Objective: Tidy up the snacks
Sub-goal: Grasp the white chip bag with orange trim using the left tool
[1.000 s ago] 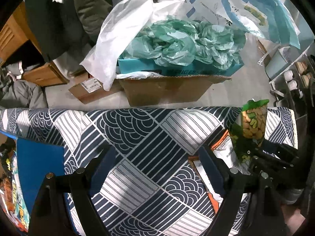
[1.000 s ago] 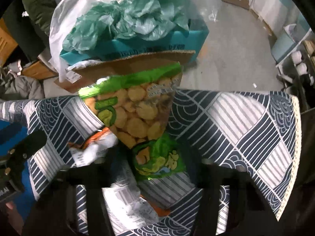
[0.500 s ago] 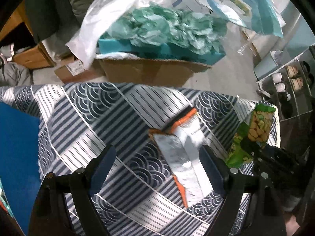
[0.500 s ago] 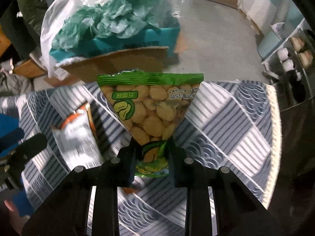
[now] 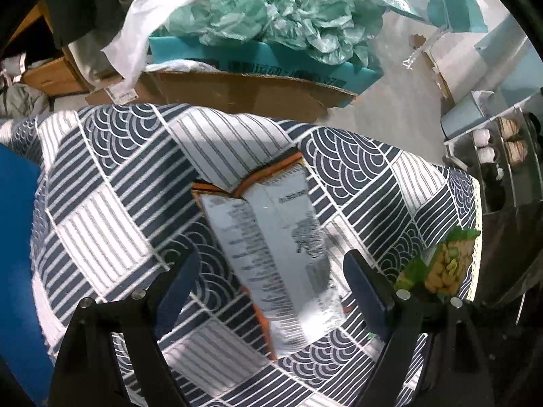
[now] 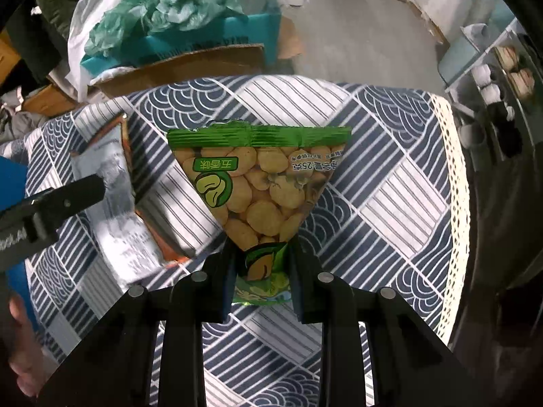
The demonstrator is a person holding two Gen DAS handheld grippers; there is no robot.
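Observation:
My right gripper [image 6: 261,261] is shut on the lower end of a green bean snack bag [image 6: 258,183] and holds it up above the patterned tablecloth [image 6: 390,196]. The same bag shows at the right edge of the left wrist view [image 5: 444,264]. A silver and orange snack packet [image 5: 278,247] lies flat on the cloth, back side up. My left gripper [image 5: 271,285] is open and hovers over the packet's near end, one finger on each side. The packet also shows in the right wrist view [image 6: 118,203], with one left finger [image 6: 68,196] over it.
A cardboard box [image 5: 244,91] with a teal box and crumpled green plastic [image 5: 281,23] stands on the floor beyond the table's far edge. A blue object [image 5: 17,244] lies at the table's left. A metal rack [image 5: 502,156] with cups stands at the right.
My left gripper has swung right and come over the silver packet. My right gripper has lifted the green bag clear of the packet and carried it right.

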